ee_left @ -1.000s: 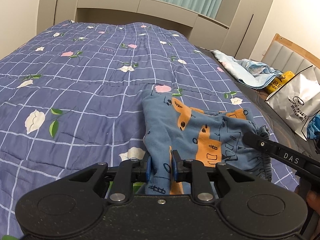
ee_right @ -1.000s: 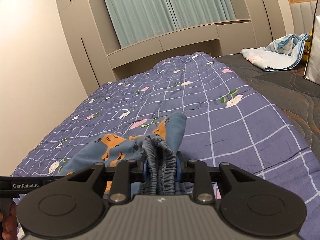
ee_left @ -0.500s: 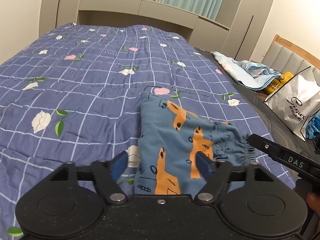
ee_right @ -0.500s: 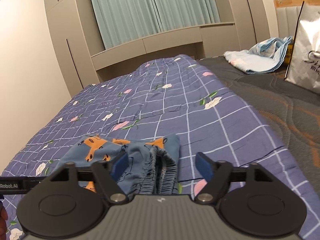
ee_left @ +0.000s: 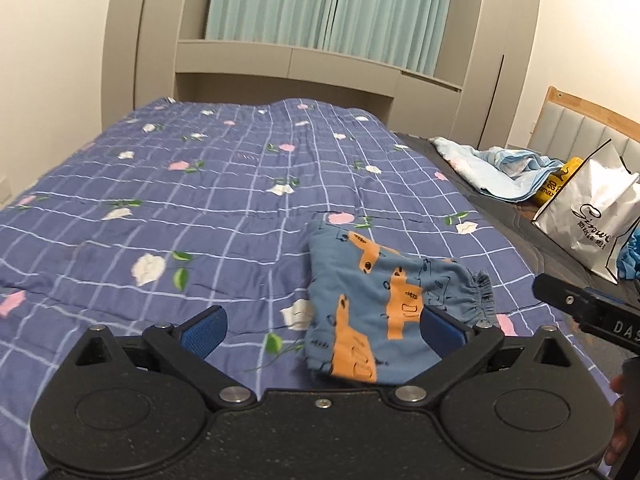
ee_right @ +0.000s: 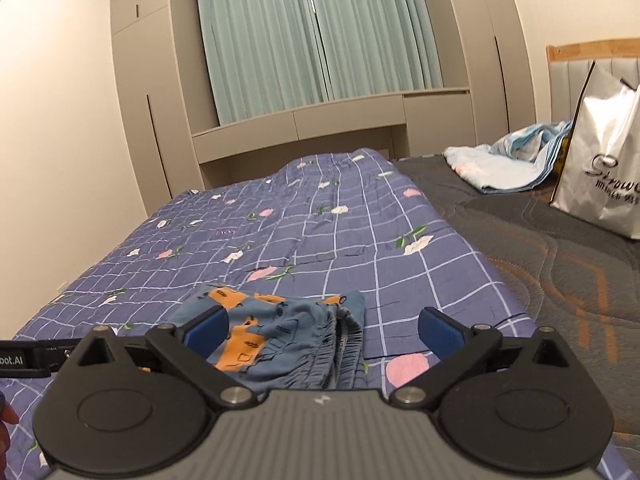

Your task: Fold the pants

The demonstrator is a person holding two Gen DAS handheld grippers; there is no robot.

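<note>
The small blue pants [ee_left: 376, 300] with an orange print lie folded in a compact bundle on the purple checked bedspread [ee_left: 200, 200]. Their elastic waistband faces right. My left gripper [ee_left: 322, 330] is open and empty, raised just in front of the bundle. In the right wrist view the pants [ee_right: 280, 336] lie below my right gripper [ee_right: 322, 330], which is open and empty, with the waistband between its fingers. The right gripper's side shows at the right edge of the left wrist view [ee_left: 588, 312].
A white shopping bag [ee_left: 592, 220] and a heap of light blue cloth [ee_left: 504, 168] lie on the grey mattress [ee_right: 540, 240] to the right. Beige cupboards and green curtains stand beyond the bed's far end.
Both grippers opened and let go of the pants, then drew back and lifted. The pants dropped flat onto the bedspread as a folded bundle.
</note>
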